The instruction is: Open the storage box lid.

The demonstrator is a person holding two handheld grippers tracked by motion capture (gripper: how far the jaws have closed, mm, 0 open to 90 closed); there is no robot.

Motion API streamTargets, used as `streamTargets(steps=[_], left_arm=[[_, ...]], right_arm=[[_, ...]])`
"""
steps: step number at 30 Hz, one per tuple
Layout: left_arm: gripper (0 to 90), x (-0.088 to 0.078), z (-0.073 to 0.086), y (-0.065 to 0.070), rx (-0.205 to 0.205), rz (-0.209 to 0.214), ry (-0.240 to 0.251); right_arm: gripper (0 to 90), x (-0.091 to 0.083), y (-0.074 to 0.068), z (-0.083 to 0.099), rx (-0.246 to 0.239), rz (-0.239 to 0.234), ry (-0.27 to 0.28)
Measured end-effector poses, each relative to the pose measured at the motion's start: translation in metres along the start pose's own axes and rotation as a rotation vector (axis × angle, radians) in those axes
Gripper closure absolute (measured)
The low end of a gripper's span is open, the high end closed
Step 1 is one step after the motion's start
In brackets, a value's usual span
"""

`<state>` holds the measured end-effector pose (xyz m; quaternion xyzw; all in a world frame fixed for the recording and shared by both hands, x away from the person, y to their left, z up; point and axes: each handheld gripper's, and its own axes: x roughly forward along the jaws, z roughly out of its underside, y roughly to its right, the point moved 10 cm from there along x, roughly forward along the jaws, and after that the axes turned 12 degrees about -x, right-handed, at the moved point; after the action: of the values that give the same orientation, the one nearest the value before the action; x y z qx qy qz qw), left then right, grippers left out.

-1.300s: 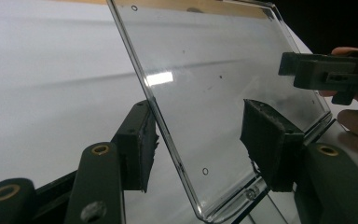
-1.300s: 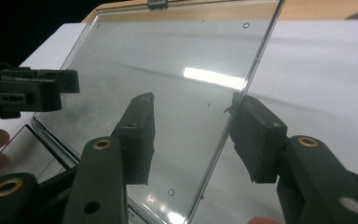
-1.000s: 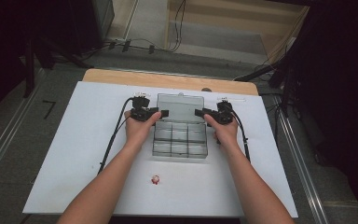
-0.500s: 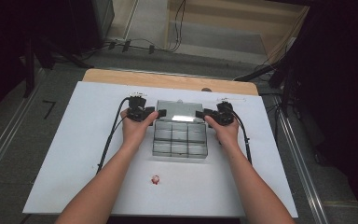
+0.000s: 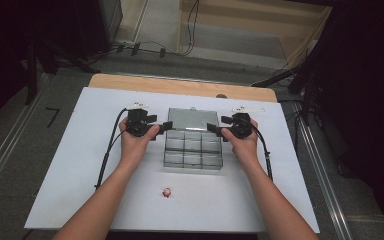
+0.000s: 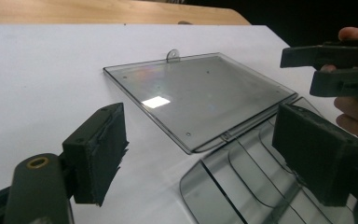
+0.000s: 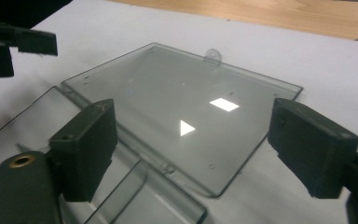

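Note:
A clear plastic compartment box (image 5: 192, 152) sits mid-table on the white board, its hinged lid (image 5: 194, 119) lying open and flat behind it. My left gripper (image 5: 161, 129) hovers at the box's left rear corner and my right gripper (image 5: 216, 130) at its right rear corner. Both pairs of jaws have just been opening, and nothing is between them. In the left gripper view the left gripper (image 6: 205, 149) stands wide apart above the lid (image 6: 200, 98) and the compartments (image 6: 242, 186). In the right gripper view the right gripper (image 7: 198, 144) frames the lid (image 7: 182, 116).
A small red object (image 5: 167, 192) lies on the white board (image 5: 80, 165) in front of the box. A wooden strip (image 5: 180, 86) runs along the board's far edge. Cables trail from both grippers across the board. Dark floor and rails surround the table.
The lid has dropped from a raised tilt to lying flat behind the box. Both grippers have spread their jaws and lifted slightly off the lid's sides.

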<state>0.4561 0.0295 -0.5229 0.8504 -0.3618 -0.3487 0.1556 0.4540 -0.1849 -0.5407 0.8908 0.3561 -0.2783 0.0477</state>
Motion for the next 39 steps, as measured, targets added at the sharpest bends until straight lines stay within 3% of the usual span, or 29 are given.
streamTargets(steps=[7,11,13,20,39], left_arm=[[4.2,-0.015,0.007,0.010,0.033,0.045,0.005],[2.6,-0.021,0.011,0.015,0.066,0.043,0.009],[1.6,-0.024,0.012,0.018,0.078,0.050,0.010],[1.4,-0.033,0.017,0.027,0.102,0.068,0.018],[0.0,-0.058,0.045,0.035,0.154,0.050,0.034]], right_arm=[[7.5,-0.011,-0.018,0.000,-0.037,-0.037,0.022],[7.3,-0.020,-0.029,-0.002,-0.072,-0.050,0.043],[2.5,-0.023,-0.035,-0.003,-0.093,-0.064,0.052],[0.0,-0.031,-0.055,0.005,-0.137,-0.066,0.045],[0.0,-0.045,-0.097,0.015,-0.206,-0.097,0.047]])
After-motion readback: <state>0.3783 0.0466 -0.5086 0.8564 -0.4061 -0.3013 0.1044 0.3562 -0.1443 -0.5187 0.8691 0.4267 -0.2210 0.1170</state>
